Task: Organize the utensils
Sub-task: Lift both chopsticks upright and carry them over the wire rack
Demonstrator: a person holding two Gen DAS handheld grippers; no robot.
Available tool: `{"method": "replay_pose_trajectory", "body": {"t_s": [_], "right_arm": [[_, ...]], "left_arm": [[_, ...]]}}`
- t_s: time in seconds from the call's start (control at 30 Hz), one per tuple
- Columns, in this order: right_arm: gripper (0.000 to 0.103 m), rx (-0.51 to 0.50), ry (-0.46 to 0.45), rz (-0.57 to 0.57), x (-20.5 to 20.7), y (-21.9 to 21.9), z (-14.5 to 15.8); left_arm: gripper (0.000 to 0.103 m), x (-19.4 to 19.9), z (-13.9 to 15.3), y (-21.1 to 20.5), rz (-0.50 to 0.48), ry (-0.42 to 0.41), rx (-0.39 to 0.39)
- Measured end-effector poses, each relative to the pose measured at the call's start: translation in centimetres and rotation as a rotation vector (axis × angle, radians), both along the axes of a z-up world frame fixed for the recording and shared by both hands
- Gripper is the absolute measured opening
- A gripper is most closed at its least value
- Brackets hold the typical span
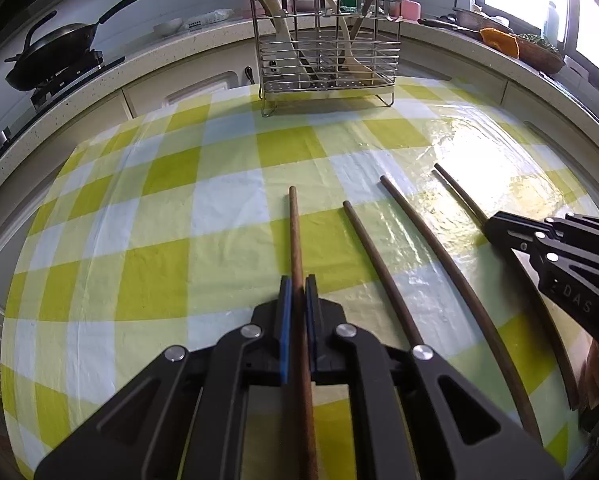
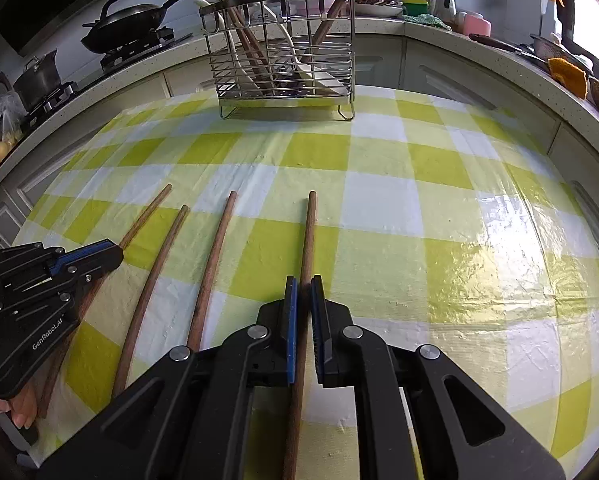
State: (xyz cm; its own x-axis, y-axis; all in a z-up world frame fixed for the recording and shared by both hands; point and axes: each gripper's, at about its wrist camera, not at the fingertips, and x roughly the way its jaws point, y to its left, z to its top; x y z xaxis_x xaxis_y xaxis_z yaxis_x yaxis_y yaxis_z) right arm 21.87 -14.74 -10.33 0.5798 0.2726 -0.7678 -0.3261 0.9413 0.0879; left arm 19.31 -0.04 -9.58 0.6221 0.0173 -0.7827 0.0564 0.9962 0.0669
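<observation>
Chopsticks, four of them, laid out side by side on the green-and-white checked tablecloth (image 1: 227,216), tips pointing toward the wire utensil basket (image 1: 327,48) well ahead of both sets of fingers. Left gripper (image 1: 297,292) down low, blue pads pressed in on either side of the leftmost chopstick (image 1: 295,236), shaft running straight between the fingers and out past the tips; no gap visible, so pinched. Same stick from the right wrist view (image 2: 147,216), poking out beyond the left gripper (image 2: 115,250) at the far left. Right gripper (image 2: 304,292) straddling the rightmost chopstick (image 2: 309,232), left pad tight against the wood, right pad just beside it with a sliver of daylight, so nearly closed; whether truly clamped, cannot tell. From the left wrist view, right gripper (image 1: 489,226) off to the right, covering that stick (image 1: 457,192) partway along. Two middle chopsticks (image 1: 375,264) (image 1: 423,236) lying free on the cloth between the two grippers, touched by neither, seen again at (image 2: 157,276) and (image 2: 215,256). Basket standing upright at the far edge of the cloth (image 2: 287,56), already stocked with white spoons (image 2: 295,52) and more chopsticks leaning inside. Beyond that, black pan (image 1: 55,52) on the stove along the countertop (image 1: 187,46).
</observation>
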Motion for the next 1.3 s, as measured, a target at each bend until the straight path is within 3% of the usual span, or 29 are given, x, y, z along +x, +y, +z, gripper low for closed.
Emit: {"method": "replay_pose_trajectory", "body": {"t_s": [0.23,0.57,0.7,0.87,1.07,1.3], "right_arm": [[0.01,-0.059,-0.024,0.01,0.6,0.8,-0.1],[0.008,-0.039,-0.03,0.009,0.6,0.6,0.1],[0.008,0.021,-0.122,0.013,-0.7,-0.3,1.5],[0.008,0.098,-0.195,0.017,-2.0,-0.7,3.5],[0.008,0.15,-0.32,0.027,-3.4,-0.9,8.5],[0.008,0.147,-0.428,0.037,-4.4,-0.3,13.0]], "left_arm": [[0.011,0.1,-0.2,0.4,0.02,-0.022,-0.016],[0.006,0.3,-0.1,1.1,0.026,-0.025,-0.063],[0.006,-0.4,0.7,1.2,0.021,-0.072,-0.076],[0.006,-1.5,3.7,1.0,0.008,-0.163,-0.1],[0.006,-2.4,9.1,1.3,-0.005,-0.276,-0.117],[0.006,-3.3,14.2,1.2,-0.023,-0.383,-0.111]]}}
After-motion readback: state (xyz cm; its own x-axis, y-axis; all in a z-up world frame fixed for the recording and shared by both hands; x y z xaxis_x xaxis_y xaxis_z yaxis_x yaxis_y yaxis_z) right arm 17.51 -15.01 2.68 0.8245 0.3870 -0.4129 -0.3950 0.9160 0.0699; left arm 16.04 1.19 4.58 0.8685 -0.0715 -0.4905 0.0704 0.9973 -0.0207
